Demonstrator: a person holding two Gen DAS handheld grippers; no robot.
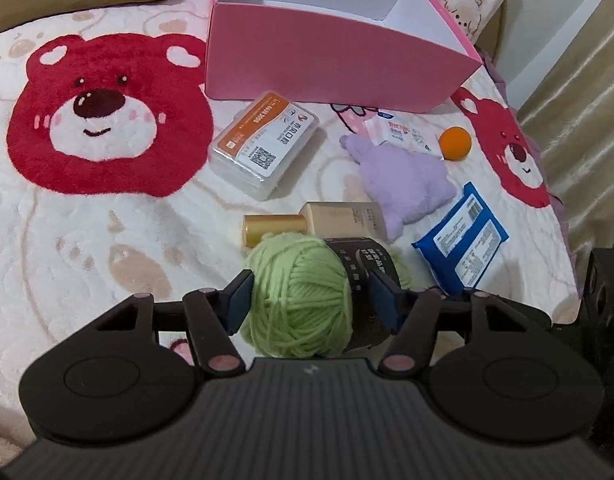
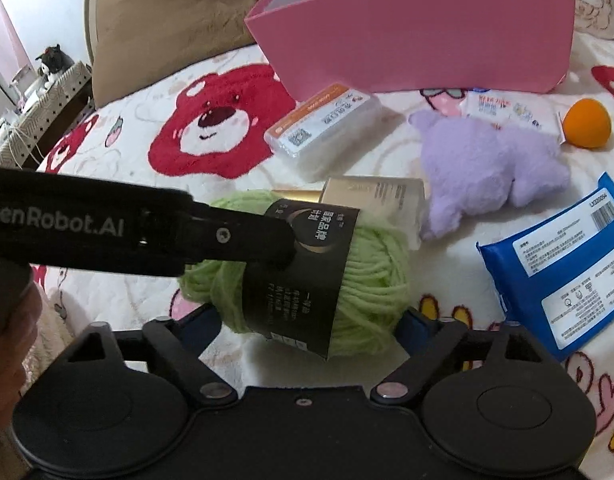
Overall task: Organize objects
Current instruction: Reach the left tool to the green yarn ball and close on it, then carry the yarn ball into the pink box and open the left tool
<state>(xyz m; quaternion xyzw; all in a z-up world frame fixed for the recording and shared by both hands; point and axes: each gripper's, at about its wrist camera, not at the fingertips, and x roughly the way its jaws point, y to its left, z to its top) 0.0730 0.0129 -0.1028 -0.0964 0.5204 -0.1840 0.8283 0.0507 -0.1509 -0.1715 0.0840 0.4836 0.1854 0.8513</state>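
Green yarn: one ball (image 1: 299, 300), light green wool with a black paper band (image 1: 363, 276) bearing pale print; strands wound loosely, band wrapped round the middle.
Yarn place: on the blanket, nearest of all the things, just in front of the bottle and between the fingers of both grippers.
Left gripper (image 1: 311, 300): blue pads either side of the ball, at or close against wool and band; whether they press I cannot tell.
Right gripper (image 2: 311, 320): jaws apart, the ball low between them, pads mostly hidden behind it.
Count, boxes: one pink box (image 1: 331, 56), open-topped, white inside, nothing seen in it, standing behind the other things.
Count, loose things: one clear card case (image 1: 263, 144) with an orange label; one gold-capped bottle (image 1: 319, 222) lying on its side; one lilac plush (image 1: 407, 184); one blue wipes pack (image 1: 461, 236); one white sachet (image 1: 399, 132); one orange ball (image 1: 455, 142).
Surface: cream fleece blanket (image 1: 87, 248) with large red bear faces.
Room: brown pillow (image 2: 159, 36) behind, pale curtain (image 1: 587, 120) to the right; shelf with a soft toy (image 2: 53, 62) at far left.
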